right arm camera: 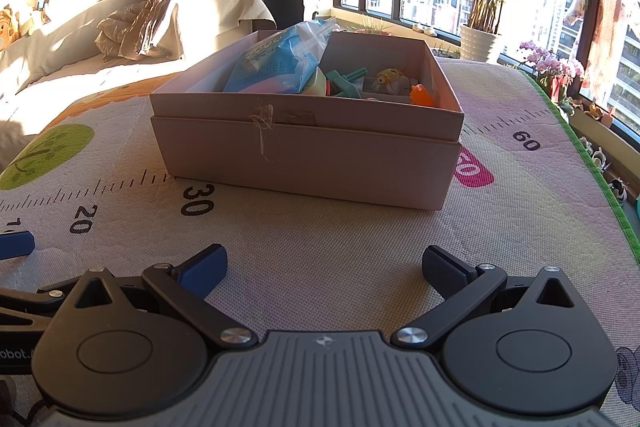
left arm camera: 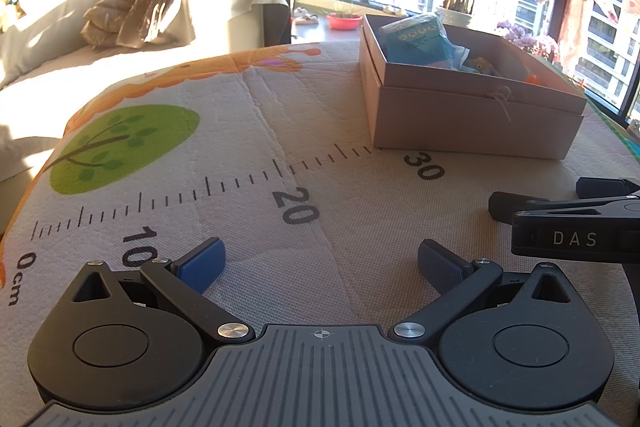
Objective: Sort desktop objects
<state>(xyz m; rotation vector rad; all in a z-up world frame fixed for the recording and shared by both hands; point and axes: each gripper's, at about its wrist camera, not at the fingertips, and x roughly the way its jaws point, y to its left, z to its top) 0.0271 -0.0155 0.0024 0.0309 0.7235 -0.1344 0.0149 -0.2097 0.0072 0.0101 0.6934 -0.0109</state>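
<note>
A beige cardboard box [right arm camera: 312,155] stands on the printed mat, ahead of my right gripper [right arm camera: 324,269]. It holds a blue tissue pack [right arm camera: 276,63], a teal toy [right arm camera: 346,83], a yellow-and-white figure [right arm camera: 390,79] and an orange toy [right arm camera: 422,95]. The box also shows in the left wrist view [left arm camera: 472,119], far right, with the blue pack [left arm camera: 418,41] inside. My left gripper [left arm camera: 322,261] is open and empty over the mat near the 20 mark. My right gripper is open and empty too; it shows at the right edge of the left wrist view [left arm camera: 560,203].
The mat [right arm camera: 320,235] has a ruler print, a green tree [left arm camera: 124,143] and a pink patch [right arm camera: 474,173]. A bed with a crumpled blanket [left arm camera: 152,3] lies to the left. Windows, a potted plant [right arm camera: 482,43] and flowers [right arm camera: 554,67] stand behind.
</note>
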